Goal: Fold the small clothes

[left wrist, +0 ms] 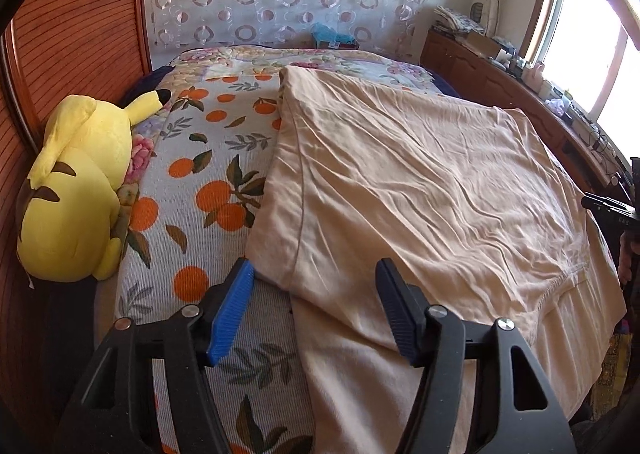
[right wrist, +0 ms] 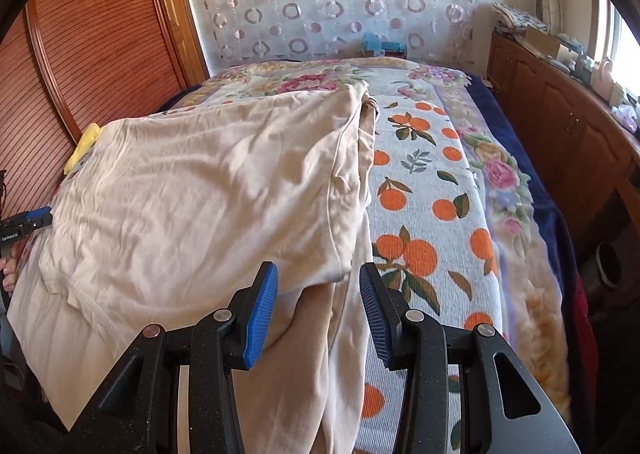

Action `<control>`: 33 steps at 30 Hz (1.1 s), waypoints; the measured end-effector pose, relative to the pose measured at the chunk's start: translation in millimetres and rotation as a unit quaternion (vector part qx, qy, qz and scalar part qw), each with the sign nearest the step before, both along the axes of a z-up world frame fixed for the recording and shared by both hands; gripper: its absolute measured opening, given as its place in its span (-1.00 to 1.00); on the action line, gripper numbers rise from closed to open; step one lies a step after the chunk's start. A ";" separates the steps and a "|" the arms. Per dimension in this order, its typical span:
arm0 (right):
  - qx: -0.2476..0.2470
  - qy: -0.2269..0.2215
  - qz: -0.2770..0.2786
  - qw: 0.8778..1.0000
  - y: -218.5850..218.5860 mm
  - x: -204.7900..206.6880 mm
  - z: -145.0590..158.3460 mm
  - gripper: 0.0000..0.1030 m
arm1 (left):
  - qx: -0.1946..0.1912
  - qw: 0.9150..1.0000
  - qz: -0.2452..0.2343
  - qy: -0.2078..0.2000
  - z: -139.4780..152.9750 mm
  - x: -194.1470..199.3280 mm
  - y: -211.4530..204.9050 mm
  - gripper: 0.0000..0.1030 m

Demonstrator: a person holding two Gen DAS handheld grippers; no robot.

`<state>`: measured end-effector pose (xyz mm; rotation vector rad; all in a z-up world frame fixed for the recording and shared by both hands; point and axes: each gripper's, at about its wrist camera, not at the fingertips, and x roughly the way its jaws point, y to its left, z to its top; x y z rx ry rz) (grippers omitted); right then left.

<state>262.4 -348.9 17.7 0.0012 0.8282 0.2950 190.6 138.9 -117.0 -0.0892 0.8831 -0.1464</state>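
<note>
A beige garment (left wrist: pixel 420 190) lies spread on the bed, its upper part folded over a lower layer that hangs toward the near edge. It also shows in the right wrist view (right wrist: pixel 208 198). My left gripper (left wrist: pixel 316 278) is open, its blue-padded fingers straddling the garment's near left corner just above the cloth. My right gripper (right wrist: pixel 318 282) is open, its fingers on either side of the garment's near right corner. Each gripper shows at the edge of the other's view: the right one (left wrist: pixel 608 210), the left one (right wrist: pixel 28 220).
The bed has an orange-print cover (left wrist: pixel 208 182) (right wrist: pixel 424 214). A yellow plush toy (left wrist: pixel 80 190) lies at the bed's left edge by the wooden wardrobe (left wrist: pixel 72 34). A wooden cabinet (right wrist: pixel 560 126) with clutter runs along the right under the window.
</note>
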 end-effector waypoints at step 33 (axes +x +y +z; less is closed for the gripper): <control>-0.118 -0.041 0.062 0.990 36.5 8.2 6.6 -0.84 | 0.037 0.999 -0.016 0.003 0.6 15.4 1.9 -0.72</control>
